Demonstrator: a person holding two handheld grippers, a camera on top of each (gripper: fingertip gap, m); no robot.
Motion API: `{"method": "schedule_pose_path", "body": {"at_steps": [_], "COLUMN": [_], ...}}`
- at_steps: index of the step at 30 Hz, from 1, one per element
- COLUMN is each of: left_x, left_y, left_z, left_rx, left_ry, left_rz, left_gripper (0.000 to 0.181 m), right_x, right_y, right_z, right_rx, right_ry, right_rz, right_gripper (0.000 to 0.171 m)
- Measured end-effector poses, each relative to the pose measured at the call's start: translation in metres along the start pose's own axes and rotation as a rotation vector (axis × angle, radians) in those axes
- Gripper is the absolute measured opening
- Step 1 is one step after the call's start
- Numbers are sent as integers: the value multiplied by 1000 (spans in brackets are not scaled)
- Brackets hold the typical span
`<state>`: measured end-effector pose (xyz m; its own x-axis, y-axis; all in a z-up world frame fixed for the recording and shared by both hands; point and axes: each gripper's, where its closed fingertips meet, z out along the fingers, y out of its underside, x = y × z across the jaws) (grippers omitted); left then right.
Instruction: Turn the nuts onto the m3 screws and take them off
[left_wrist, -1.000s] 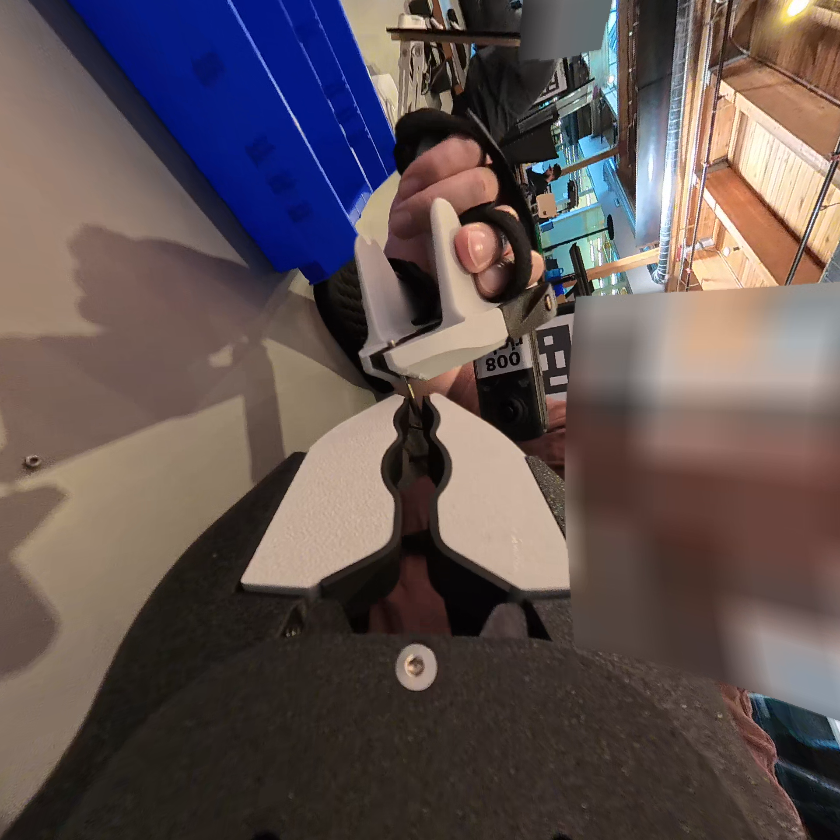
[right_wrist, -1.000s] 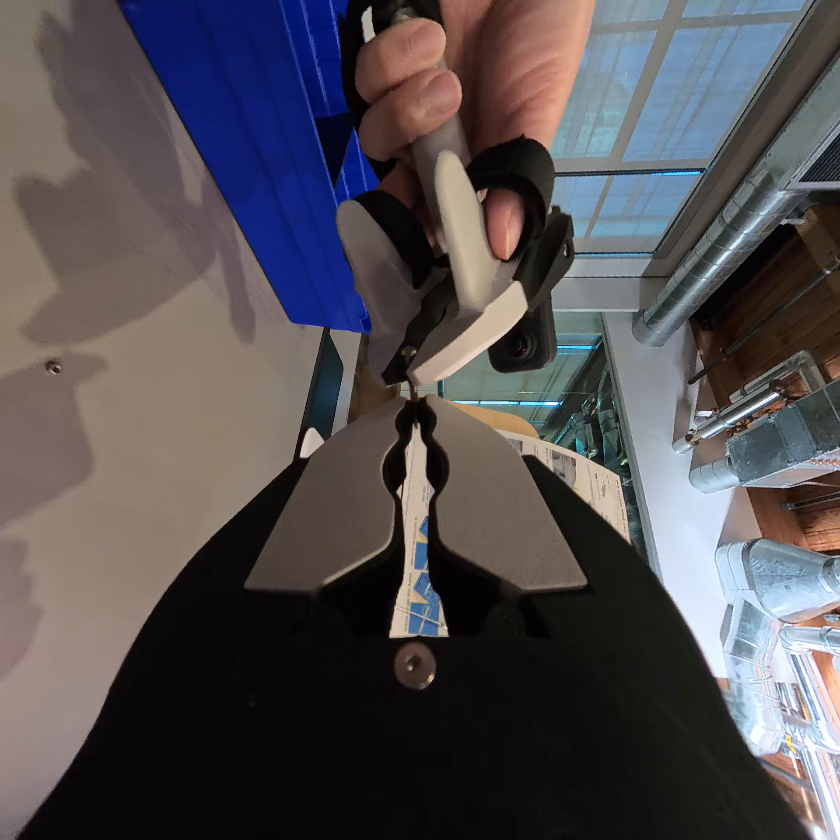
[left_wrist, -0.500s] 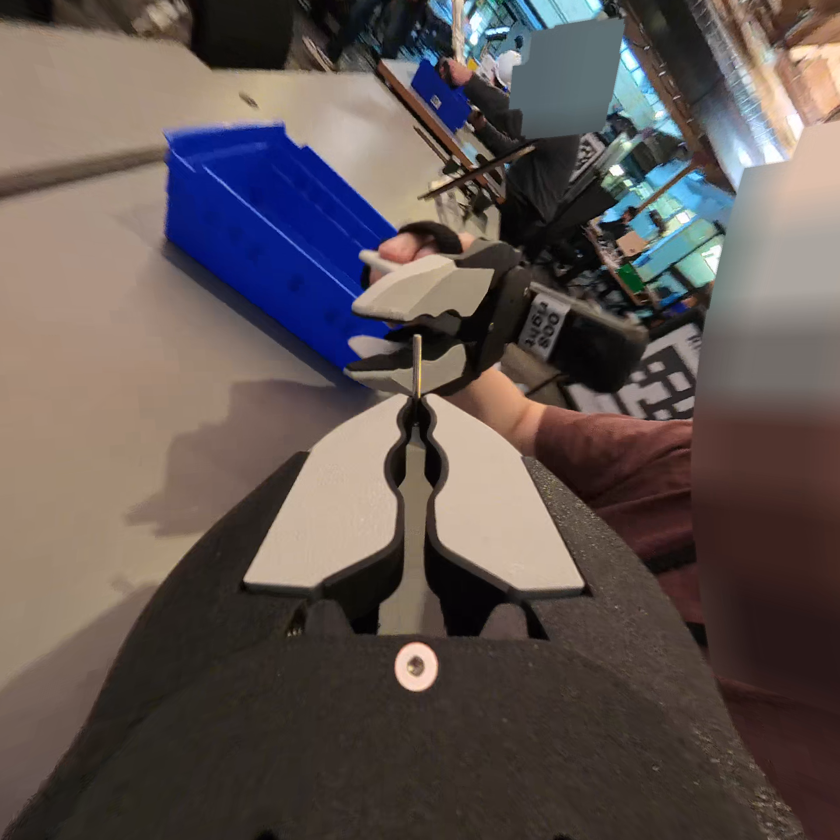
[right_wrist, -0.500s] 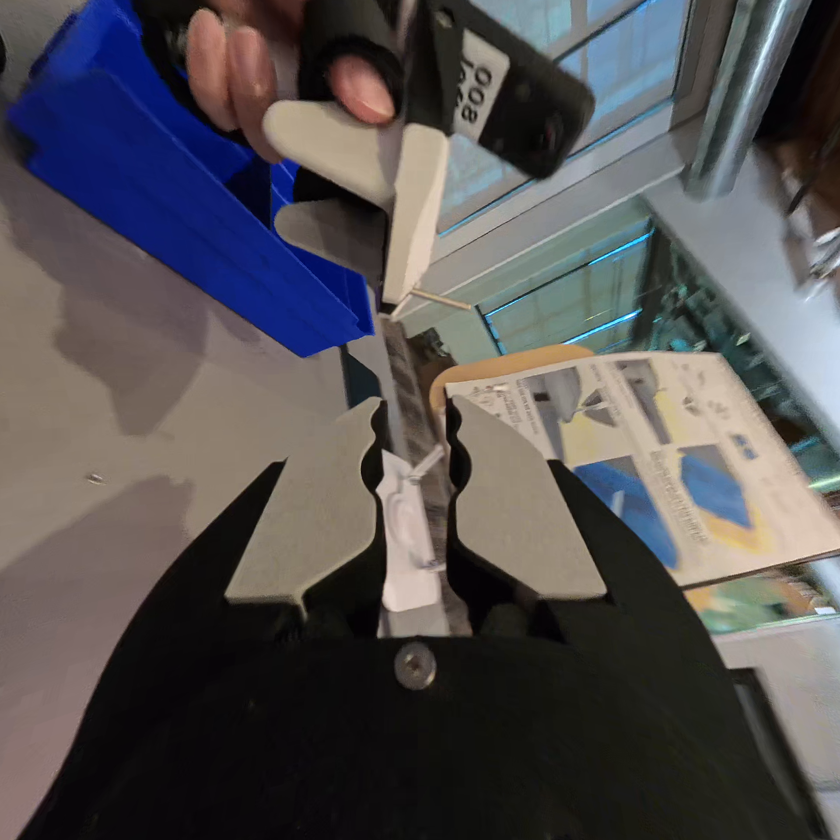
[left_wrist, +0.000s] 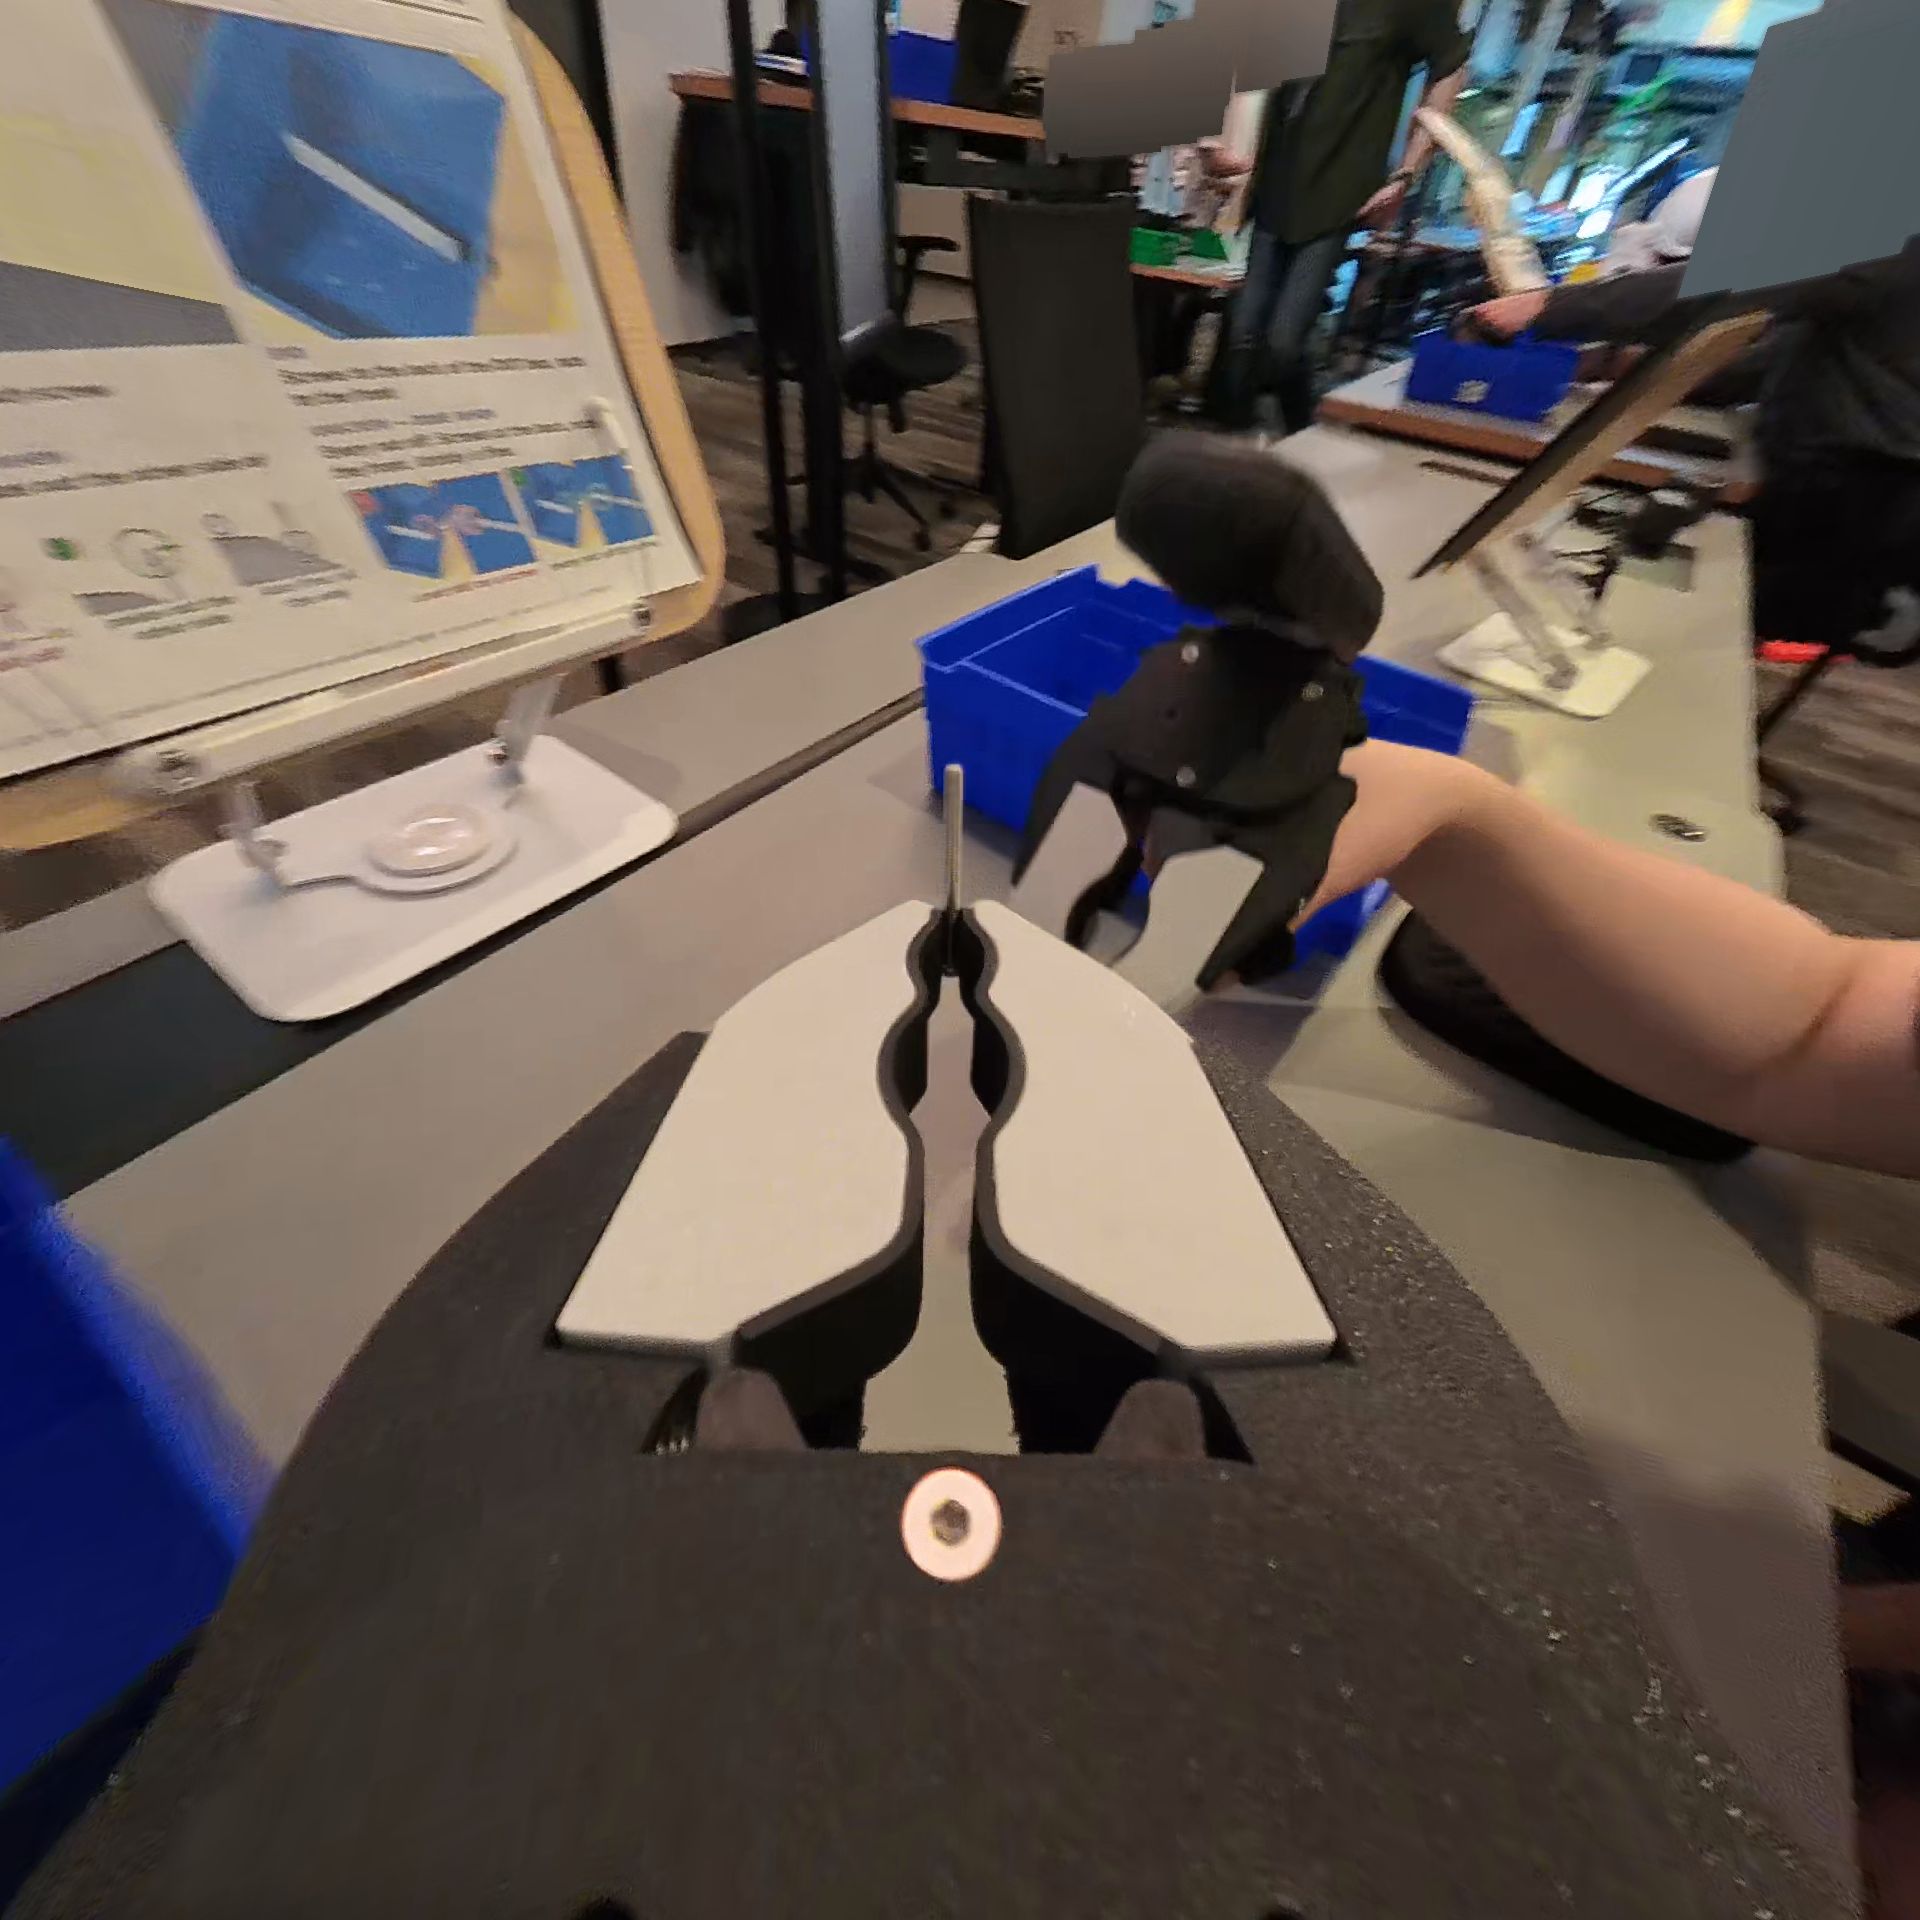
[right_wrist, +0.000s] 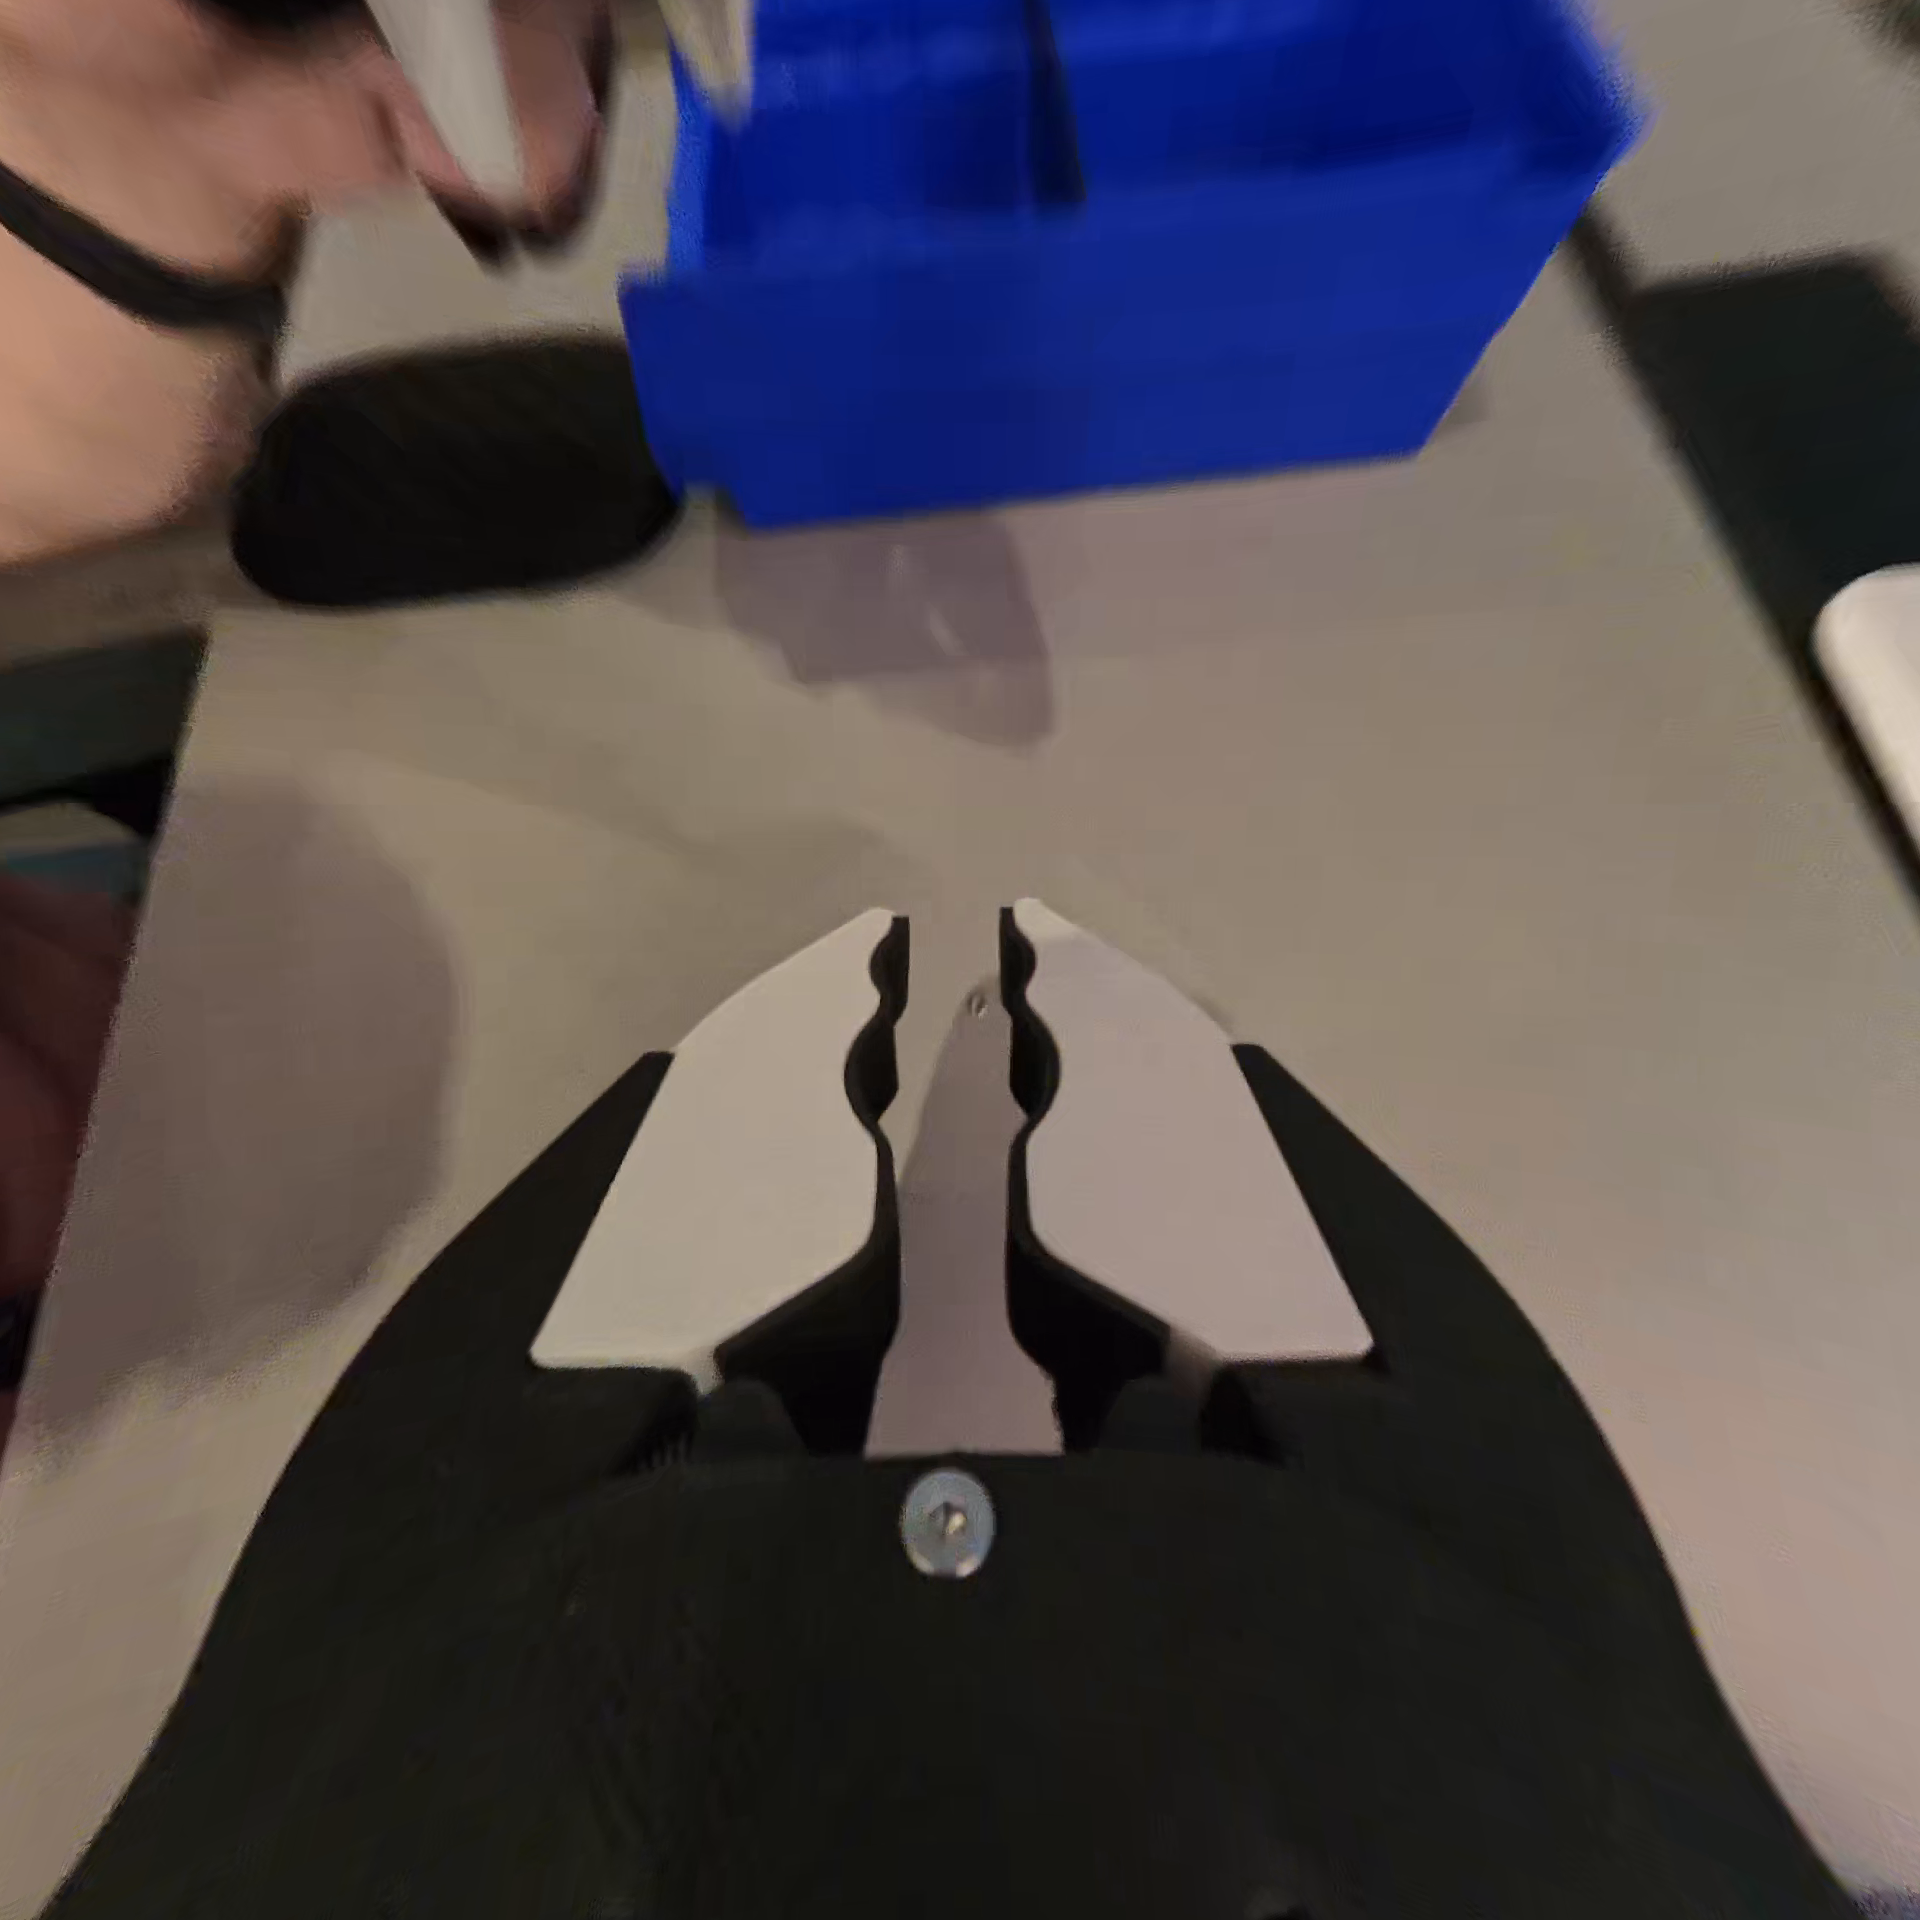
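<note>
The left hand-held gripper (left_wrist: 951, 914) is clenched on the m3 screw (left_wrist: 952, 836), whose long axis stands straight out past its fingertips. The right hand-held gripper (right_wrist: 954, 920) is released and holds nothing, tips down over the worktop (right_wrist: 1351, 831). A small nut (right_wrist: 977, 1004) lies between and just behind its fingertips, so the right one is clearly nearer; the blue bin (right_wrist: 1039, 353) sits well ahead of it.

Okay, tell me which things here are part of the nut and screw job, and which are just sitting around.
Part of the job:
- screw, upright in the shut left tool
- right tool, open and empty
- small nut on the table
- blue bin

Just sitting around:
- instruction board on its white stand
- black round pad beside the bin
- chairs and people in the background
</note>
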<state>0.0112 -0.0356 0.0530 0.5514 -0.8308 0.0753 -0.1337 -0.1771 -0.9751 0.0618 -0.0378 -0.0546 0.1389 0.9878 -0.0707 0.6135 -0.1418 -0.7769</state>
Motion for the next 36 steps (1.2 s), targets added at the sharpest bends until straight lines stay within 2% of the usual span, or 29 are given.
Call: {"method": "schedule_pose_path", "body": {"at_steps": [4,8,23,36], "left_x": [-16,-25,-28,-23], "left_y": [9,16,24,32], "left_z": [-21,-31,-40,-33], "left_rx": [2,4,-16,-40], "left_ry": [-89,-100,-80,-41], "left_rz": [20,1,-17,-36], "left_gripper": [2,2,2,2], "right_x": [5,5,9,5], "right_y": [43,68,67,71], "right_z": [41,61,69,75], "right_rx": [-206,-321,-380,-405], "right_ry": [5,1,-49,-119], "right_rz": [-46,-205,-343,-318], "right_gripper": [17,21,16,11]}}
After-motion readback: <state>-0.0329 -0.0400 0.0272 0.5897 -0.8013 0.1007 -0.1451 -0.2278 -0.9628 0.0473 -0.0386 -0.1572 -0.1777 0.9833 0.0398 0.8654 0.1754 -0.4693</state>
